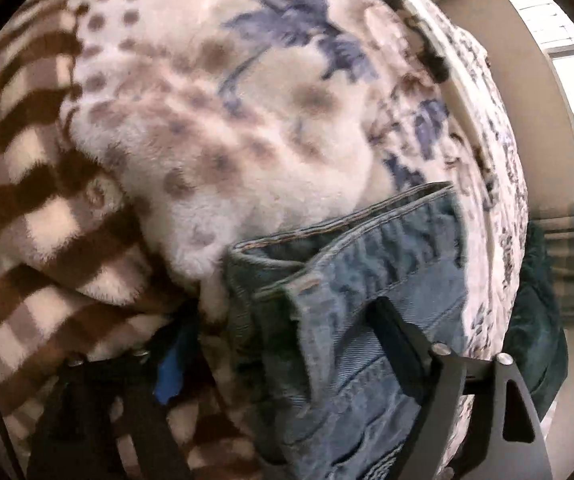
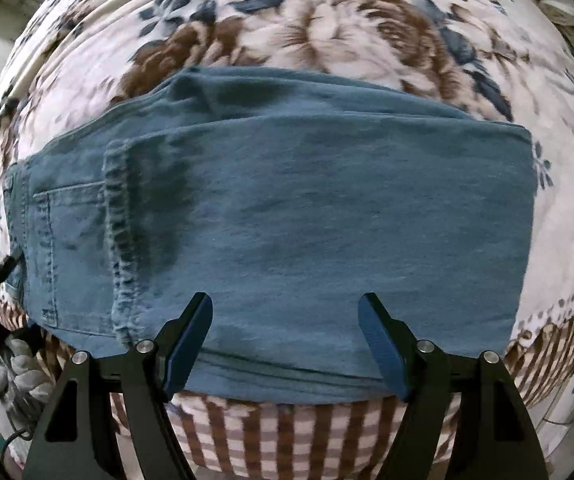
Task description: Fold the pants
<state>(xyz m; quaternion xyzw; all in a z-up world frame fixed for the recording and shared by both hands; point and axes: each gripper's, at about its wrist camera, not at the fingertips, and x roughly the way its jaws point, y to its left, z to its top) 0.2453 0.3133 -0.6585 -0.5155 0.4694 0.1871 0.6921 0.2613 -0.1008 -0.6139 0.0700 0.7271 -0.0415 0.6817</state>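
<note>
pants (image 2: 279, 220) folded on blanket (image 2: 327, 28) | right hand-held gripper (image 2: 285, 320) apart at 6 o'clock edge | left hand-held gripper (image 1: 279, 336) spread, waistband between

Right gripper (image 2: 285, 336): two matte black fingers w/ angular, tapering shape, each w/ a triangular cutout near the base. Blue pads (image 2: 381, 348) lined the inner faces, flat and rectangular. Four round silver screws sat on top, two per finger. A black crossbar ran behind the fingers.

Left gripper (image 1: 287, 332): same build; black to dark grey fingers, silver screws, one triangular cutout visible. A blue pad (image 1: 171, 368) showed on its left finger; the other finger's pad looked dark. View was motion-blurred, so finer markings couldn't be read.
</note>
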